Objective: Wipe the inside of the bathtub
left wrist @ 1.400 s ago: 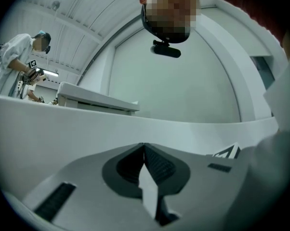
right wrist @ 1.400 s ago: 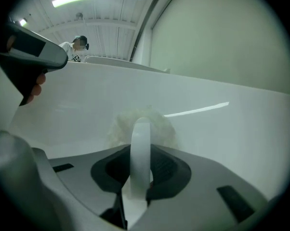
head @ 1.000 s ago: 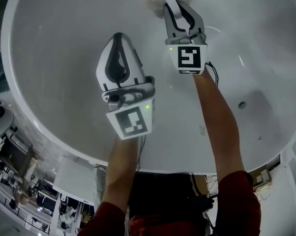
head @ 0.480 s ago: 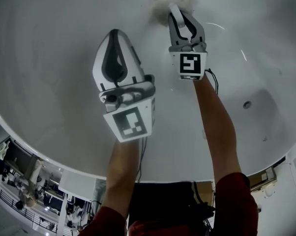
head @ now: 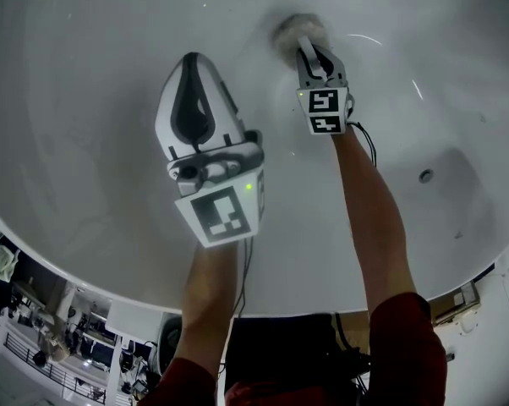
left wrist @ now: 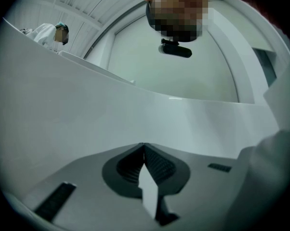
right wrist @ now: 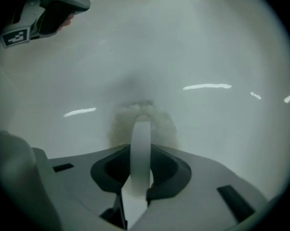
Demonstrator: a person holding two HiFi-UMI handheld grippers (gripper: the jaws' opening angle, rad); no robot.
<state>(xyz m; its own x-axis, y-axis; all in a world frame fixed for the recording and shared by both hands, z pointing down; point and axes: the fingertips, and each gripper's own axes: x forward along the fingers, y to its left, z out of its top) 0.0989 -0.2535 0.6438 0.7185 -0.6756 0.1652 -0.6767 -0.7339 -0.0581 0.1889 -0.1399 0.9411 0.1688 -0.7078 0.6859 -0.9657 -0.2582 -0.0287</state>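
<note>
Dragging the fluffy cloth (head: 297,30) clamped in my right gripper (head: 309,52) across the bathtub (head: 85,74) could tug it loose; my left gripper (head: 191,62) hangs closed, empty.

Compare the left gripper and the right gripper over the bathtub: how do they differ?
The left gripper is shut on nothing; the right gripper is shut on a fluffy cloth. The left gripper sits nearer the head camera; the right gripper reaches deeper, pressing its cloth on the bathtub wall. Both are white-bodied.
</note>
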